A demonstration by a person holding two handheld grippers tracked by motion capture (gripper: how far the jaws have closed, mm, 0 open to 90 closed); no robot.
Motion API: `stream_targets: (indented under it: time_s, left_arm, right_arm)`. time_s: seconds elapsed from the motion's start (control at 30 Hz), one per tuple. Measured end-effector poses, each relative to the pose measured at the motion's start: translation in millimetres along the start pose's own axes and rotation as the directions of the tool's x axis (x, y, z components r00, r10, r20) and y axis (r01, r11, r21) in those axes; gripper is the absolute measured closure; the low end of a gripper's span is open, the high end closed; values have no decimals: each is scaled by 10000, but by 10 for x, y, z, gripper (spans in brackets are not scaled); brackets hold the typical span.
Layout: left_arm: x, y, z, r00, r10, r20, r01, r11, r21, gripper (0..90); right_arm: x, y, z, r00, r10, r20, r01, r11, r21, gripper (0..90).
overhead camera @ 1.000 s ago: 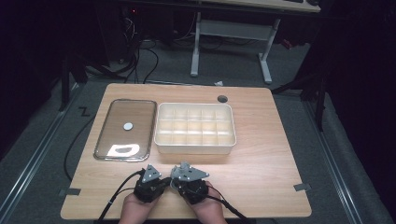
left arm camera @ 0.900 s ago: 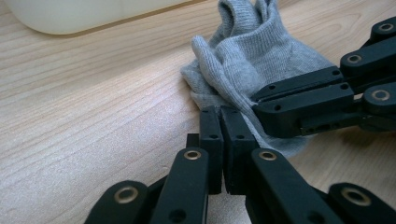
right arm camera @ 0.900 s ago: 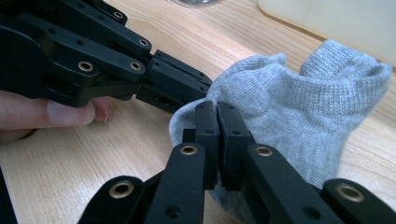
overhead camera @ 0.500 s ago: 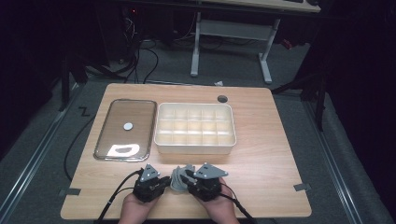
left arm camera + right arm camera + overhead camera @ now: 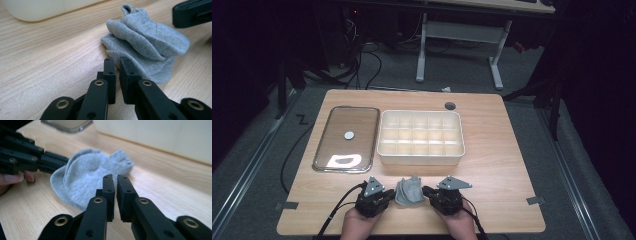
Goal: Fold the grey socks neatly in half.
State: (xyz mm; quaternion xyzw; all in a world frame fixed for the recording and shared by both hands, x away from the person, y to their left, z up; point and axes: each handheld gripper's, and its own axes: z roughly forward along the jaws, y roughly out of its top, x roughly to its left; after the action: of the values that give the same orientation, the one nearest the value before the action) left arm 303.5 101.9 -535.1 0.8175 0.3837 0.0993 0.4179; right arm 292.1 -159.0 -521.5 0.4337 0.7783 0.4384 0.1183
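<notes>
A small grey sock lies crumpled in a loose heap on the wooden table, near its front edge and between the two grippers. In the left gripper view the sock shows ribbed folds piled on each other, with a little loop of fabric at the top of the heap; in the right gripper view the sock sits as a rounded bundle on the bare wood.

The left gripper rests just beside the sock's left edge, held in the person's left hand. Its jaws have just been closing a little and now stand nearly together with only a thin slit between them; nothing is between them, and the tips sit right at the sock's near edge. The right gripper rests just beside the sock's right edge, held in the right hand. Its jaws have just been closing too and stand almost clenched with a narrow gap, with no fabric in the gap; the sock lies just past the tips.

Behind the sock, toward the middle of the table, stands a pale divided box with many small compartments. To its left lies a shallow metal tray with a small round disc on it.
</notes>
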Motion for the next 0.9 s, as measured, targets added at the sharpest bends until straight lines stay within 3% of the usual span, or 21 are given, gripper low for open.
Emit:
stream_targets:
  time_s: [0.13,0.23,0.37,0.53,0.67,0.83,0.87,0.9]
  left_arm:
    - [-8,0,0,10000,83,-22,-83,10000,12,843]
    - [-11,1,1,9999,135,4,-135,9999,25,846]
    - [-14,0,3,9999,148,47,-148,9999,15,845]
    - [-18,2,3,9997,246,68,-246,9997,54,849]
    - [-24,1,2,9996,269,36,-269,9996,28,863]
    - [-1,28,-43,9998,90,-158,-96,9991,-417,846]
    - [7,97,-104,9996,-13,-298,-12,9964,-844,847]
    - [-6,127,-122,9995,11,-323,-42,9953,-963,850]
  right_arm:
    - [45,0,77,9998,65,-163,-63,9999,133,864]
    - [89,-4,144,10000,-49,-31,50,9996,290,857]
    - [142,31,118,9998,-199,93,200,9997,-107,863]
    - [181,12,206,9988,-495,40,493,9975,502,870]
    - [210,2,239,9964,-832,149,823,9952,536,872]
    - [220,1,245,9939,-1078,228,1065,9928,540,873]
    - [222,2,244,9936,-1106,238,1091,9924,566,874]
    - [224,1,244,9936,-1105,248,1089,9924,570,875]
